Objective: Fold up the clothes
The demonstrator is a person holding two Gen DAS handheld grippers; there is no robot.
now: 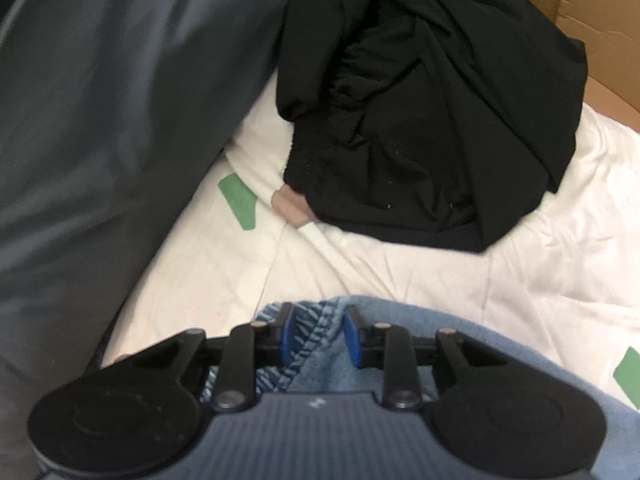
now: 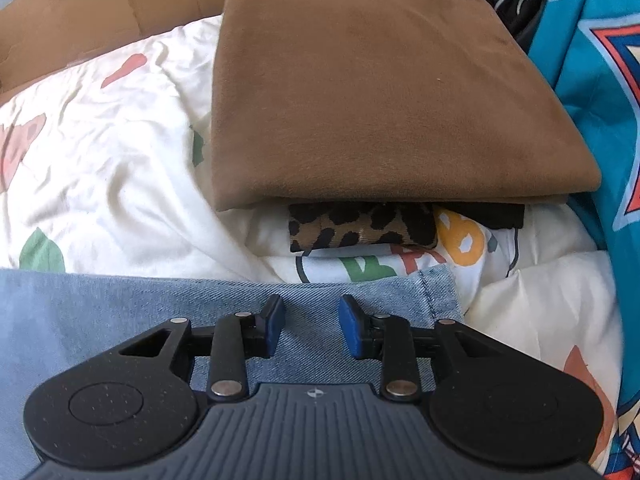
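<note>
Light blue jeans (image 1: 320, 364) lie on a white printed quilt (image 1: 440, 272). My left gripper (image 1: 319, 320) points down at them, and its blue pads pinch a bunched fold with a stitched seam. In the right wrist view the same jeans (image 2: 100, 308) spread flat across the lower left, their hemmed edge at the right. My right gripper (image 2: 312, 316) hovers just over that flat denim, its jaws apart and nothing pinched between them. A crumpled black garment (image 1: 432, 120) sits farther back on the quilt.
A folded brown garment (image 2: 380, 100) rests on a leopard-print piece (image 2: 360, 228) beyond the jeans. Teal patterned fabric (image 2: 600, 60) lies to the right. A grey sheet (image 1: 100, 120) rises along the left. Cardboard (image 1: 600, 20) borders the back.
</note>
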